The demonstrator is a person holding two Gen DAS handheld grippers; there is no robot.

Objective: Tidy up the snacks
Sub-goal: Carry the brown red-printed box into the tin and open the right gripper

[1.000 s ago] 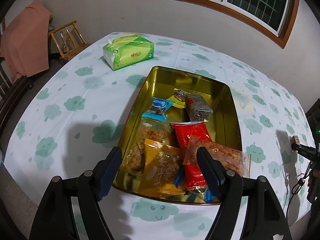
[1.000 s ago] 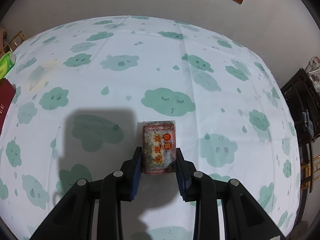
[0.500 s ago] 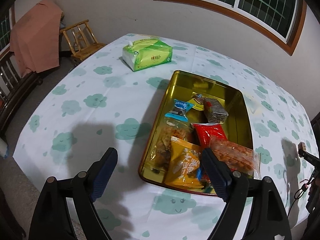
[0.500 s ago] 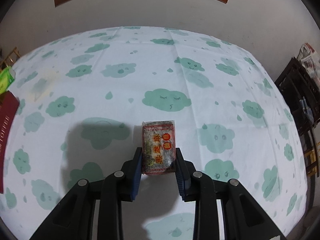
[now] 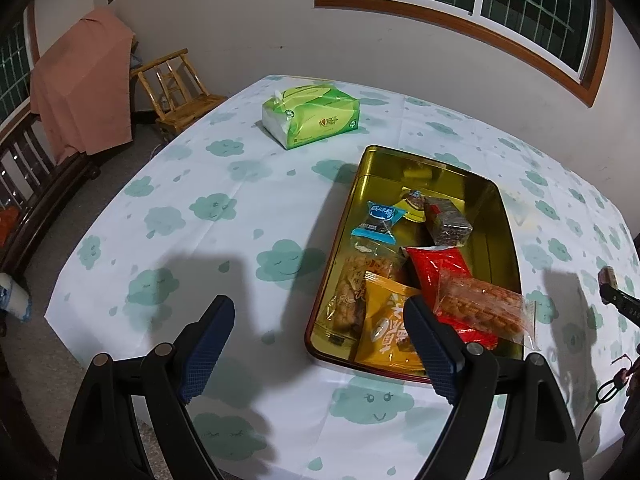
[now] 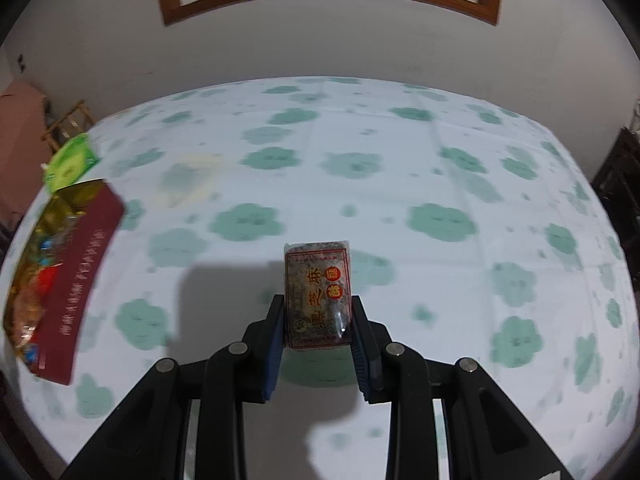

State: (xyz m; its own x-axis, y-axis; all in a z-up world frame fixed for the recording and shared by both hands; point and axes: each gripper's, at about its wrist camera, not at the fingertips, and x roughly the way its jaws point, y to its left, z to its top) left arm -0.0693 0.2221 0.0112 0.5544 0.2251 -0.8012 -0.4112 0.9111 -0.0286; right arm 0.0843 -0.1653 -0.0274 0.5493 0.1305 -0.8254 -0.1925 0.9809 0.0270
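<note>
Over the cloud-print tablecloth [image 6: 400, 208], the right gripper [image 6: 318, 320] is pinching a dark sesame snack bar [image 6: 318, 292] between its nearly closed pads, the bar sticking out toward 12 o'clock. The gold tin [image 5: 384, 164], packed with snack packets [image 5: 432, 276], is sitting at about 9 o'clock in that view. The left gripper [image 5: 316, 328] is hanging wide open and empty at the tin's near edge, its jaws having just been opening.

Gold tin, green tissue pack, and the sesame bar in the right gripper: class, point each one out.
gold tin [image 5: 486, 216]: left wrist view, on the bare inner wall.
green tissue pack [image 5: 320, 116]: left wrist view, on its top face.
sesame bar [image 6: 318, 294]: right wrist view, on the printed label.
</note>
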